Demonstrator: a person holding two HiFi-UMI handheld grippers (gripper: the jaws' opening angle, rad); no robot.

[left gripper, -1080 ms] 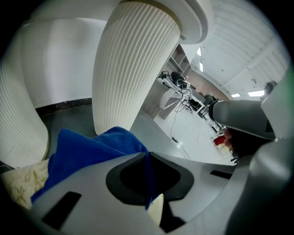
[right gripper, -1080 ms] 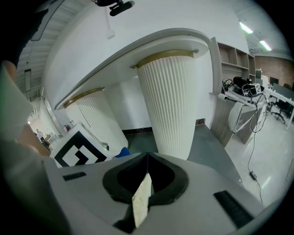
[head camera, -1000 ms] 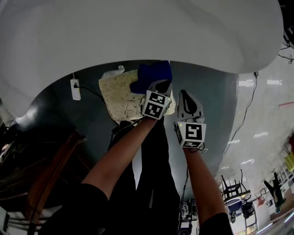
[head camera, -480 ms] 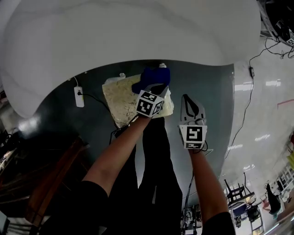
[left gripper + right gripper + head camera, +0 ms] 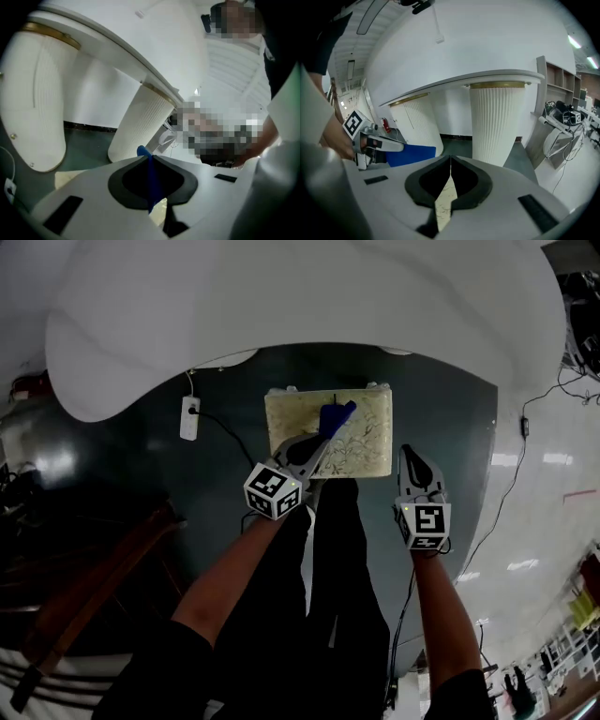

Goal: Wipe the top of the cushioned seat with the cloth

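The cushioned seat (image 5: 361, 439) is a cream, patterned square on the dark floor just below the white table. My left gripper (image 5: 322, 434) reaches over its middle, shut on a blue cloth (image 5: 336, 415) that lies on the seat top. In the left gripper view the blue cloth (image 5: 150, 180) shows as a thin strip pinched between the jaws of the left gripper (image 5: 149, 158). My right gripper (image 5: 413, 455) hovers off the seat's right edge, shut and holding nothing. The right gripper view shows the left gripper (image 5: 377, 145) with the cloth (image 5: 411, 154) beside it.
A large white table top (image 5: 281, 315) overhangs the far side, carried on white fluted pedestals (image 5: 497, 122). A white power strip (image 5: 188, 418) with a black cable lies left of the seat. A wooden chair (image 5: 94, 587) stands at the lower left.
The left gripper and the cloth have gone from the seat's far right corner to its middle. The right gripper stays to the right of the seat.
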